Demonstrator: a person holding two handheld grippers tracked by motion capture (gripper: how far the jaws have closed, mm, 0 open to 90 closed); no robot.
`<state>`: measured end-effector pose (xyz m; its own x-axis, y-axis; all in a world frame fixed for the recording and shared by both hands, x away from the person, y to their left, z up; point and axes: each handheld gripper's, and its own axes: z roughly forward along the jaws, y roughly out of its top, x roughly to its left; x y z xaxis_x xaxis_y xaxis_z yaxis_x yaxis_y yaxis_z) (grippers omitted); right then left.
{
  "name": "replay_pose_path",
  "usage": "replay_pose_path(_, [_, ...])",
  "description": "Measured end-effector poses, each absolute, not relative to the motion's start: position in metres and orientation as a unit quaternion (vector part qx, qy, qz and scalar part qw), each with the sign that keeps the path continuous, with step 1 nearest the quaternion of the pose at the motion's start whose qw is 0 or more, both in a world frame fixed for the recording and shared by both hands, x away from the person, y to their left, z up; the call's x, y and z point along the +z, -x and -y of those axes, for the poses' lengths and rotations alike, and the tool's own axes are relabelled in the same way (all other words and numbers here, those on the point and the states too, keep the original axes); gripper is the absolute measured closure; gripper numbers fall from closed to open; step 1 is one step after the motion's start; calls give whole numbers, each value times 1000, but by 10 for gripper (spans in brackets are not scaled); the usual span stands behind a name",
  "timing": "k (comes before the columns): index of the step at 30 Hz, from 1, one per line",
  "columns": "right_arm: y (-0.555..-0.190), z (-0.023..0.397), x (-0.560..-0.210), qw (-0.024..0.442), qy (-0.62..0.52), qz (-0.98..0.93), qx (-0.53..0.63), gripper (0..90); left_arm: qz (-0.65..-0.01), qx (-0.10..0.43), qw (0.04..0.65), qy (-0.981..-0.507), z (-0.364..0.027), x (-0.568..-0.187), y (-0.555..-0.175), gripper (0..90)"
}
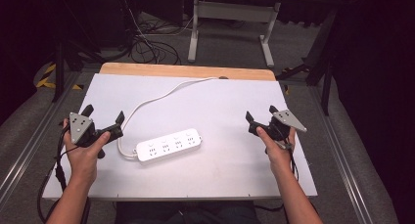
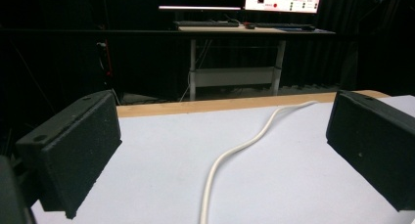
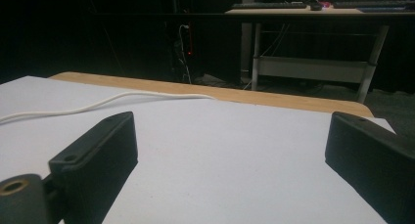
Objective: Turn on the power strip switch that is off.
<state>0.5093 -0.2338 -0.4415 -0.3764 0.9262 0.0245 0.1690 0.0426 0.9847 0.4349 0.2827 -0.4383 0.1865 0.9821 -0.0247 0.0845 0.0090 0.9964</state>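
Both forearms come in over the table's near edge. The left hand holds the left gripper by the left edge, jaws spread wide with nothing between them, aimed toward the far edge. The right hand holds the right gripper by the right edge, jaws also wide apart and empty. A white power strip lies flat between them, nearer the near edge and apart from both; its cord snakes to the far edge.
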Motion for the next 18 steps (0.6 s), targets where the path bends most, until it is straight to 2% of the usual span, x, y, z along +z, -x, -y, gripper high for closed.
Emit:
replay_pose_path(13, [-507,234,-441,358,-430,-633,535,58,-474,427,529,-560,-280,-438,-436,16])
replay_pose_path(18, [-509,235,-442,358,-433,-633,533,56,-472,432,533,-553,-279,-437,-436,68])
